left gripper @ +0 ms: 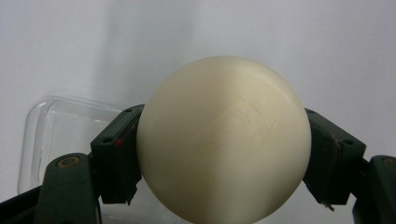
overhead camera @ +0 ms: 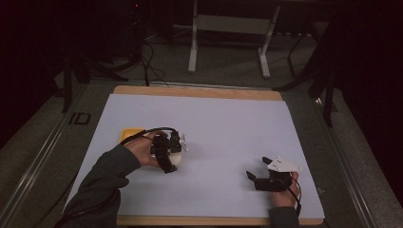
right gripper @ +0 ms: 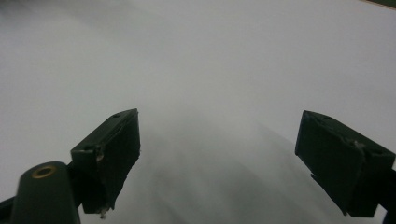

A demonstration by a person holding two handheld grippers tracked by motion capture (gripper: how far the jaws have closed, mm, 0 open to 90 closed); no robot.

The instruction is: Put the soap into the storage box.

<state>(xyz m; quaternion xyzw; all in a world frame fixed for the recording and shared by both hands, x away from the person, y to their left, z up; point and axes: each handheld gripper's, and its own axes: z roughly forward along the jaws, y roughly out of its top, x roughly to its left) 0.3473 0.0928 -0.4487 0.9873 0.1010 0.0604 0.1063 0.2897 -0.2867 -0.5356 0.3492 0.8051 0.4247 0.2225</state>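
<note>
In the high view, the right gripper lies at about five o'clock on the white sheet, close to the near wooden edge of the table, held by the right hand that enters from the bottom. A grey three-cornered plate sits on top of it, and its jaws point toward ten o'clock. In the right gripper view the two black jaws stand wide apart with nothing between them, only bare white sheet ahead; this tool is released.

Toward eight o'clock of the sheet's centre, the left hand holds the left gripper, a dark sleeve running back to the bottom left corner. The left gripper is grasping a cream-coloured ball, which shows pale just under the black jaws. The left gripper view confirms the grip: the ball sits squarely between the two pads, one pressing its nine o'clock side and the other its three o'clock side.

Behind the ball in that view, at about eight o'clock, lies a clear plastic container with rounded corners on the sheet. Whether the ball touches the sheet I cannot tell.

Just beyond the left hand in the high view, at about eleven o'clock from it, a flat yellow thing rests on the sheet, partly hidden by the cable. Farther off, past the table's far edge, stands a grey metal frame on the dark floor.
</note>
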